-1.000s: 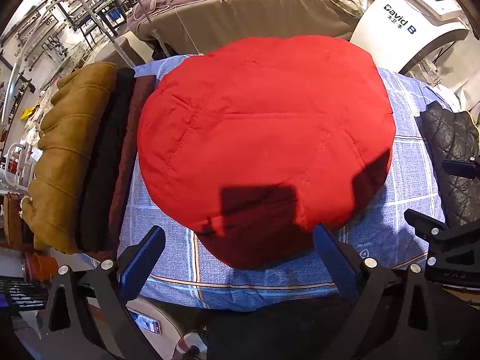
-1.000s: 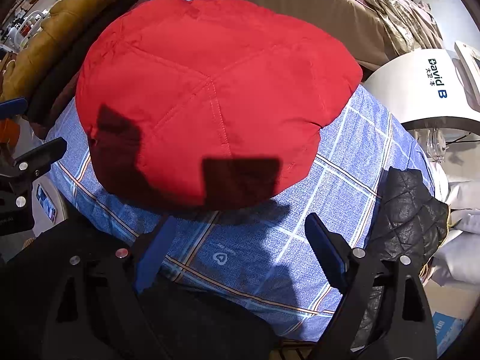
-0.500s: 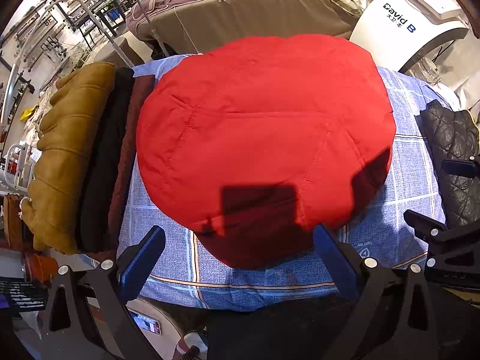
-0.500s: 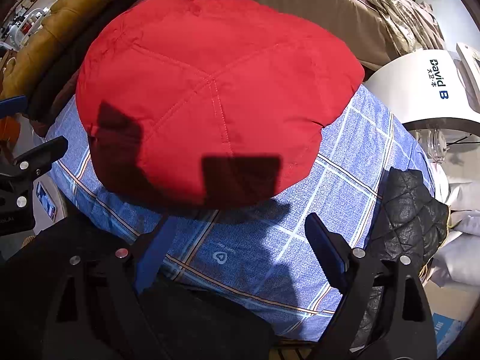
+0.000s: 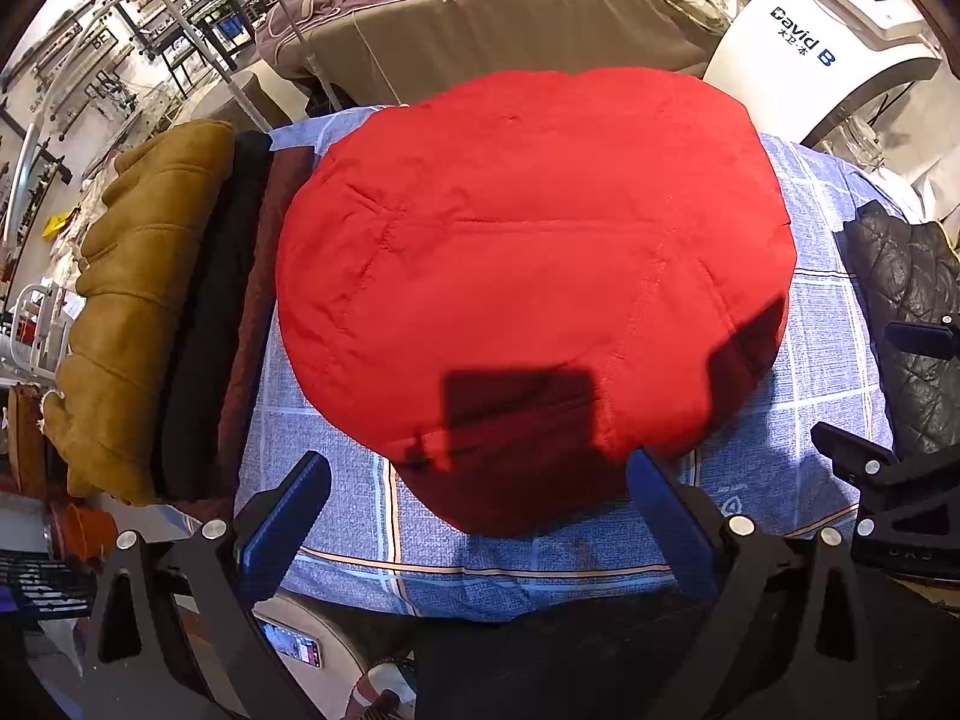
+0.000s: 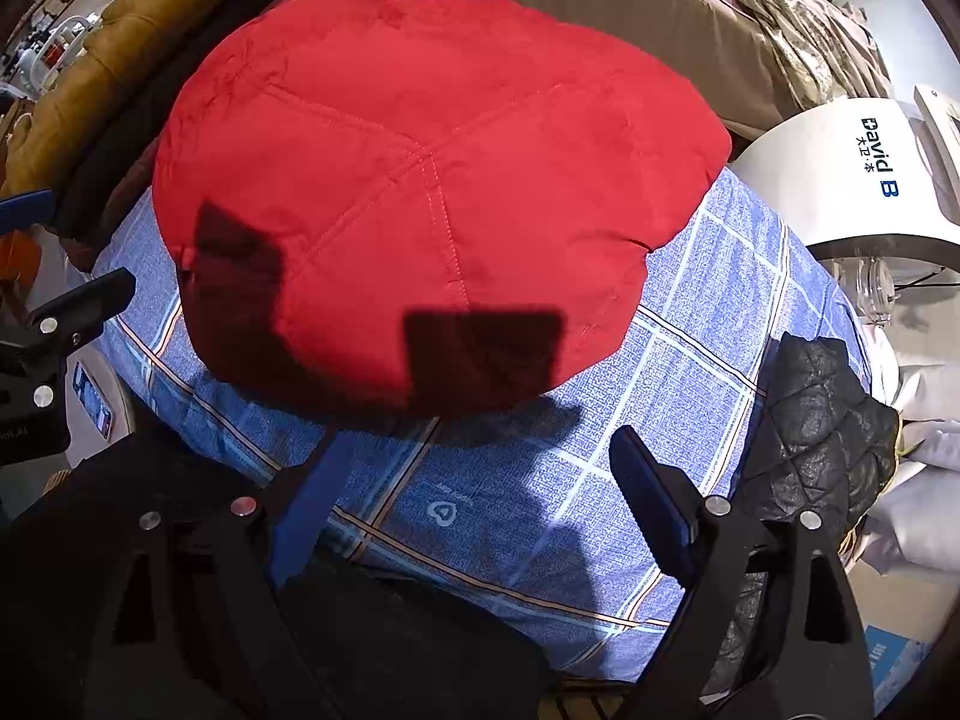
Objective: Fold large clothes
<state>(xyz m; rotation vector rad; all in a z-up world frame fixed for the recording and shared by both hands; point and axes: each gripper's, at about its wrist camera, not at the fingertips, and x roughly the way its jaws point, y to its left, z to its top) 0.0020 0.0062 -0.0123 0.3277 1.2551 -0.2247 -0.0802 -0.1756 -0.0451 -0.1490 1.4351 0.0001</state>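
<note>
A red padded jacket point(image 5: 528, 264) is lying folded into a plump, rounded bundle on a table draped with a blue checked cloth point(image 5: 822, 324), taking up most of the cloth's middle. The left gripper point(image 5: 480, 504) is hovering above the table's near edge with its jaws standing wide apart and holding nothing; the jacket's near rim is sitting just beyond and between the two blue pads point(image 5: 282, 522), not touched by either, and the gripper's square shadow is falling on the red fabric. In the right wrist view the right gripper point(image 6: 474, 504) is pointing down over the near right part of the cloth, its jaws likewise spread wide and empty; the jacket point(image 6: 432, 180) is lying ahead of them and up to the left, with a strip of bare checked cloth point(image 6: 708, 324) between its rim and the pads. Neither gripper is making contact with the jacket. Along the cloth's left side a stack of folded coats is resting: a mustard one point(image 5: 138, 300) outermost, then a black one point(image 5: 216, 312) and a dark maroon one point(image 5: 252, 324) just beside the jacket. On the right edge a black quilted jacket point(image 5: 906, 312) is lying crumpled, well apart from the red one. Beyond the table a white machine point(image 5: 828, 42) marked "David B" is standing.
</note>
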